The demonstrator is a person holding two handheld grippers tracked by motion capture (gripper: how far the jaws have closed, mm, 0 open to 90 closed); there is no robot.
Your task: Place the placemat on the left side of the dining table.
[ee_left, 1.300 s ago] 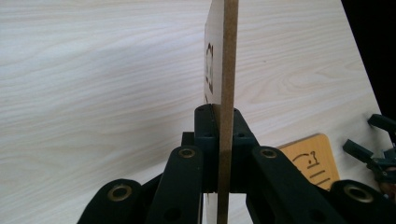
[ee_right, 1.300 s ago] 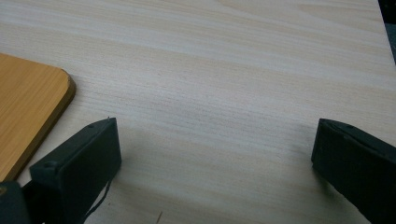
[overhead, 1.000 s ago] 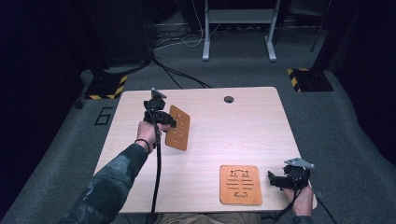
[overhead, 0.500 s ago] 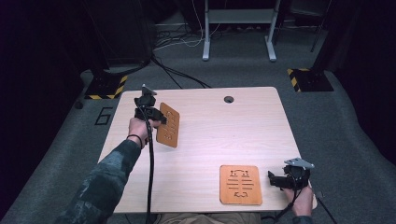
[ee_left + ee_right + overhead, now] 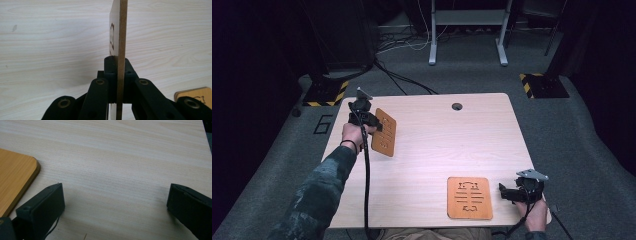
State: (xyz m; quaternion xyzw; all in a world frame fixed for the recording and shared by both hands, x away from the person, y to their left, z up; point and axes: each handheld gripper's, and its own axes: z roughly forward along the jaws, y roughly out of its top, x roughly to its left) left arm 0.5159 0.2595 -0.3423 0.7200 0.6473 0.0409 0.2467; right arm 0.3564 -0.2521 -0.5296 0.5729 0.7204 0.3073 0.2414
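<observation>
While the left gripper (image 5: 377, 126) is clamping one wooden board (image 5: 384, 132) edge-on above the table (image 5: 432, 150), the right gripper (image 5: 507, 192) is sitting wide open just beside a second board (image 5: 469, 197) lying flat. Placement looks pending.

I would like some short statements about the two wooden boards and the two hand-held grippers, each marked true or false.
1. The left hand-held gripper is shut on a wooden board. True.
2. That held board lies flat on the table. False: it is lifted and tilted, clamped by its edge.
3. The right hand-held gripper holds the second board. False: its jaws are open, with bare table between them, and the board lies beside it.
4. The second board lies flat near the table's front edge. True.
5. Both boards have cut-out patterns. True.
</observation>
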